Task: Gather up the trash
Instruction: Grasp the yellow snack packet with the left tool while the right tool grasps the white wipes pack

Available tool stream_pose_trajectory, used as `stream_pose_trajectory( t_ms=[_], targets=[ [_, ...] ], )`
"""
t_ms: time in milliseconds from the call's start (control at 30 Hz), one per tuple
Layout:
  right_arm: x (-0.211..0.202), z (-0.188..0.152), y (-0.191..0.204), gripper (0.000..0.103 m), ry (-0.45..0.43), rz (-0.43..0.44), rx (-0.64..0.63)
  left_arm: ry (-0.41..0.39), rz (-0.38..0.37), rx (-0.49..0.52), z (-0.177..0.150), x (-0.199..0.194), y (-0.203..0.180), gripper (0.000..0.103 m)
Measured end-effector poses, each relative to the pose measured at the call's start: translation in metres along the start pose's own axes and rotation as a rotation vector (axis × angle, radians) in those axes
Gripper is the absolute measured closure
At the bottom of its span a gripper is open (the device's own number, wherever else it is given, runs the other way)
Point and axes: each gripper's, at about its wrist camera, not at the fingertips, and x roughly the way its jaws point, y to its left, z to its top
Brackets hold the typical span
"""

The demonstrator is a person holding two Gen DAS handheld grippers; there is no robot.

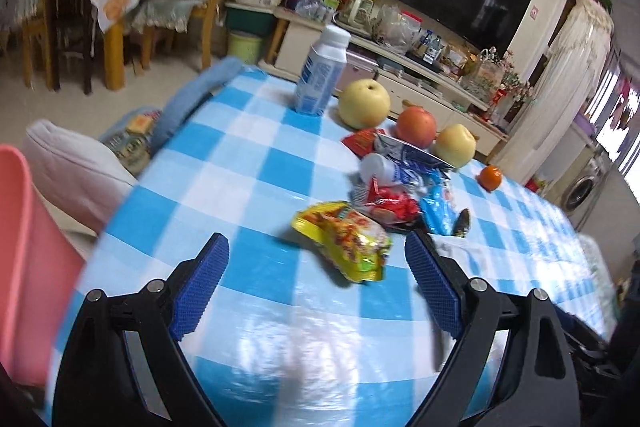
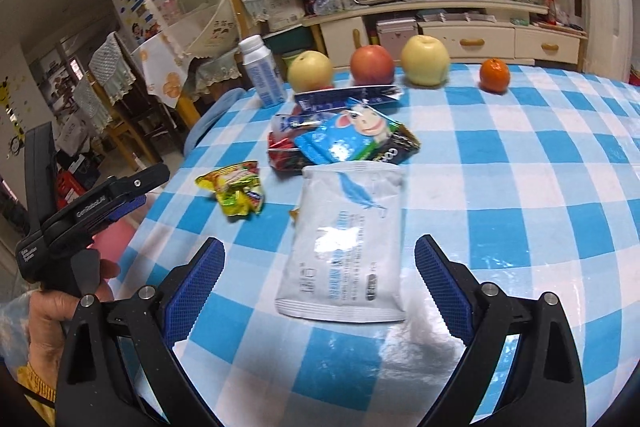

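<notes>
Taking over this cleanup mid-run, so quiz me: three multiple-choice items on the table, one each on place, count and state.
1. What lies nearest the right gripper?
A. white pouch
B. orange
C. bottle

2. How many whole fruits stand on the table?
A. two
B. four
C. six

3. How is the left gripper?
A. shut on a wrapper
B. open, empty
C. shut on a pear

Answers:
1 A: the white pouch lies on the cloth just ahead of its fingers.
2 B: pear, apple, second pear, orange.
3 B: fingers wide apart, yellow wrapper ahead, untouched.
</notes>
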Motion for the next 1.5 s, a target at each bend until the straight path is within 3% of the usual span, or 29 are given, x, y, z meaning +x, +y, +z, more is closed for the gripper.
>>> stream_pose_trajectory(
  t_ms=[167,500,867,1033,1100,1300,1500],
  targets=[
    [0.011,0.006,-0.016,0.008,0.049,0.001,0.039,0.040,-0.030,-0.051,0.000,0.020,-0.006,0.013],
    [0.045,0.010,-0.026,0.008,0.146,0.016,0.065,0.083,-0.008,-0.112,0.003,0.050,-0.006,0.013],
    [0.064,0.014,-0.029,0.008,0.184,0.033,0.070,0.107,-0.002,-0.157,0.006,0.075,-0.006,0.015],
    [0.070,0.012,-0.026,0.008,0.195,0.045,0.064,0.137,0.008,-0.141,0.004,0.087,-0.012,0.030],
    [0.072,0.012,-0.026,0.008,0.199,0.038,0.057,0.135,0.016,-0.131,0.003,0.089,-0.015,0.031],
    [0.076,0.011,-0.019,0.008,0.197,0.015,0.024,0.144,-0.018,-0.125,0.000,0.091,-0.020,0.046],
    [0.080,0.011,-0.010,0.008,0.194,-0.033,-0.032,0.140,-0.022,-0.103,-0.001,0.091,-0.024,0.051]
  ],
)
